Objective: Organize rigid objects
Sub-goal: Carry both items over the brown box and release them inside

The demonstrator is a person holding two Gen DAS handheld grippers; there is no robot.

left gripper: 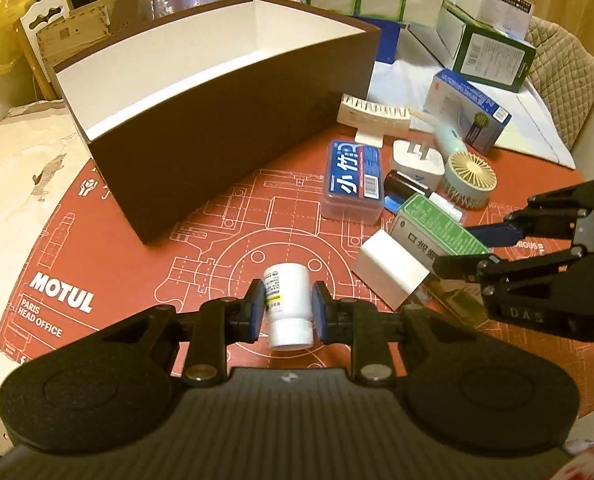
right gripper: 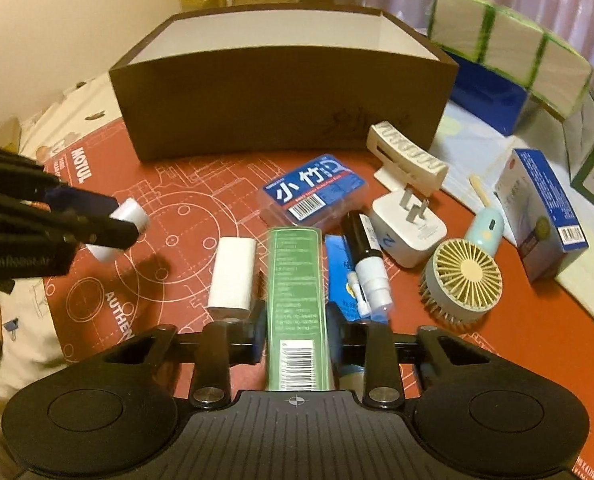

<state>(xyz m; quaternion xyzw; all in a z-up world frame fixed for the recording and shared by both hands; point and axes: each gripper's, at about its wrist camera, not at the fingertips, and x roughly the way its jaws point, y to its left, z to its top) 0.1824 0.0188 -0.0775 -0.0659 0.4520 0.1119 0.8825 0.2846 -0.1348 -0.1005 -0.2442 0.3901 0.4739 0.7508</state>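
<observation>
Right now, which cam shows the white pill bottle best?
Left wrist: the white pill bottle sits centered between the left hand-held gripper pads, label readable. Right wrist shows it only at the left edge, mostly hidden by that gripper.

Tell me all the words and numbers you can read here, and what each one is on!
"MOTUL" and "PARIS HEAD OFFICE": on the red mat.
"小竹": on the clear plastic case with the blue label.
"2": on the white plug adapter.
"DAS": on the right gripper.
Too small or blurred: the white bottle label, the green box print, and the barcodes.
</observation>
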